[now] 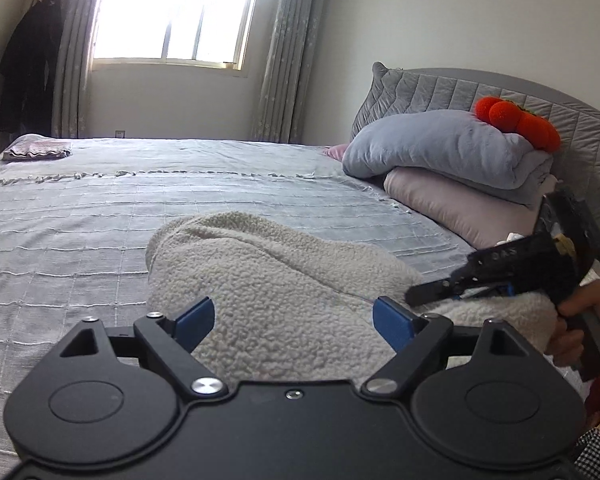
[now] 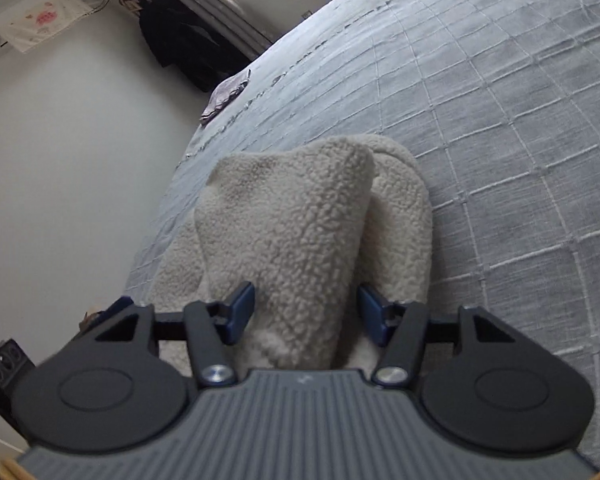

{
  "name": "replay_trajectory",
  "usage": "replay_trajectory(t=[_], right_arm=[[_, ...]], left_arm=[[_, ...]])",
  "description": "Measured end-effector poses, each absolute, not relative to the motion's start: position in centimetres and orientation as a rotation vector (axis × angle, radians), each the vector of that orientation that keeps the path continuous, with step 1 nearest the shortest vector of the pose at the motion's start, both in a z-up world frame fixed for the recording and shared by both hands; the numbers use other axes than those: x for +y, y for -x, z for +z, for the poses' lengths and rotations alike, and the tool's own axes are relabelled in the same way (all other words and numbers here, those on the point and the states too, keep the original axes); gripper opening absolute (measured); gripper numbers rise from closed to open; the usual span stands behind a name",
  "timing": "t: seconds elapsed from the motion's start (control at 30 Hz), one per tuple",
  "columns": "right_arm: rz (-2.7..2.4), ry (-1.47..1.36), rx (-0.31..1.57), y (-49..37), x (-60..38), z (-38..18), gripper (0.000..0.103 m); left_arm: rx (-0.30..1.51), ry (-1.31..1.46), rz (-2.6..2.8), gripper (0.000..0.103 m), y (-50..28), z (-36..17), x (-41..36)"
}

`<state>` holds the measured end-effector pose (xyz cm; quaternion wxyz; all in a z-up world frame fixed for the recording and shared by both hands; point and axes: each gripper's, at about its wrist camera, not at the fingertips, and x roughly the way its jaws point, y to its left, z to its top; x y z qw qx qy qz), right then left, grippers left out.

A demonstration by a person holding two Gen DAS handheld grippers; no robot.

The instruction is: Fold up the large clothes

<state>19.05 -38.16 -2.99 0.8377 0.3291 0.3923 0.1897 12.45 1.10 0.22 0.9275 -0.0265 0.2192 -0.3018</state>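
Note:
A cream fleece garment (image 1: pixel 284 292) lies bundled on the grey bed (image 1: pixel 100 232). My left gripper (image 1: pixel 294 322) is open, its blue pads on either side of the fleece at the near edge. My right gripper (image 1: pixel 420 294) shows at the right in the left wrist view, held by a hand, its tips at the fleece. In the right wrist view the right gripper (image 2: pixel 306 312) is open, and a raised fold of the fleece (image 2: pixel 296 232) stands between its blue pads. I cannot tell if the pads touch the fabric.
A grey folded blanket (image 1: pixel 448 152) on a pink pillow (image 1: pixel 460 208) with a red plush (image 1: pixel 520 122) lies at the headboard. A small folded cloth (image 1: pixel 36 150) sits at the far left corner. Window, curtains and hanging dark clothes (image 1: pixel 28 68) are behind.

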Motion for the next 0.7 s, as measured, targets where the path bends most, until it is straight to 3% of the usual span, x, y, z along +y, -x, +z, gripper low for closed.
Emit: replay_trajectory(t=[0.03, 0.17, 0.27, 0.33, 0.43, 0.7], right_arm=[[0.439, -0.724, 0.812, -19.5, -38.0, -3.0, 0.02], [0.561, -0.801, 0.584, -18.4, -38.7, 0.2, 0.016], [0.431, -0.724, 0.629, -18.6, -39.7, -1.1, 0.016], [0.353, -0.675, 0.723, -18.8, -39.8, -3.7, 0.021], [0.31, -0.678, 0.693, -16.9, -40.0, -4.5, 0.033], [0.29, -0.367, 0.46, -11.6, -34.5, 4.5, 0.033]], left_arm=[[0.455, 0.046, -0.635, 0.085, -12.4, 0.0, 1.0], [0.436, -0.047, -0.706, 0.085, -11.5, -1.2, -0.4], [0.442, -0.083, -0.739, 0.085, -11.2, -2.1, -1.8], [0.409, -0.171, -0.736, 0.085, -10.4, -2.8, -3.2], [0.406, -0.184, -0.729, 0.086, -10.4, -2.3, -3.1], [0.338, -0.084, -0.683, 0.088, -10.9, 0.8, -1.0]])
